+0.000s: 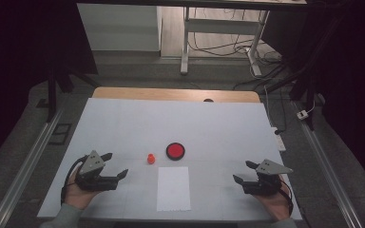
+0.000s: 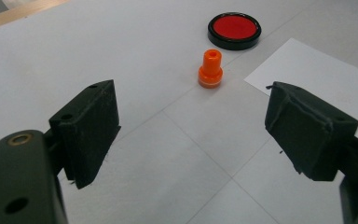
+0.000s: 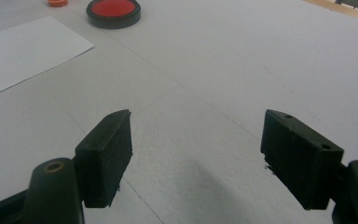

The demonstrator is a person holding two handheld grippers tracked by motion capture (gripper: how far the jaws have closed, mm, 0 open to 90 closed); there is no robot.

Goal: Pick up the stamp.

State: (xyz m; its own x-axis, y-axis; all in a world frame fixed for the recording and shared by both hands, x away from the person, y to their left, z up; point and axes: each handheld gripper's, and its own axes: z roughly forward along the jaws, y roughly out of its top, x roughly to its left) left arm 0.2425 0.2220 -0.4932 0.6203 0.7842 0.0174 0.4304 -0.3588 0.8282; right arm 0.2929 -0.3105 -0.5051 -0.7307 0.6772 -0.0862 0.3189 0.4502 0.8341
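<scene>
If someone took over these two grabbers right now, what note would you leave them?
Left gripper: open, holding nothing, facing the orange stamp.
Right gripper: open, holding nothing, resting near the table's right side.
Stamp stands upright just left of the red ink pad, apart from it; white paper lies in front of both.
Done: nothing visible; paper looks blank.
Left: probably pick up the stamp, ink it, press it on the paper.

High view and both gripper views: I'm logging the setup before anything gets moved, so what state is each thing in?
Left gripper: open, holding nothing, low over the table.
Right gripper: open, holding nothing, low over the table.
Orange stamp: upright on the table, untouched.
Red ink pad: uncovered, red face up, just beyond the stamp.
White paper sheet: flat, blank, near the table's front edge.
Table: covered in white.
</scene>
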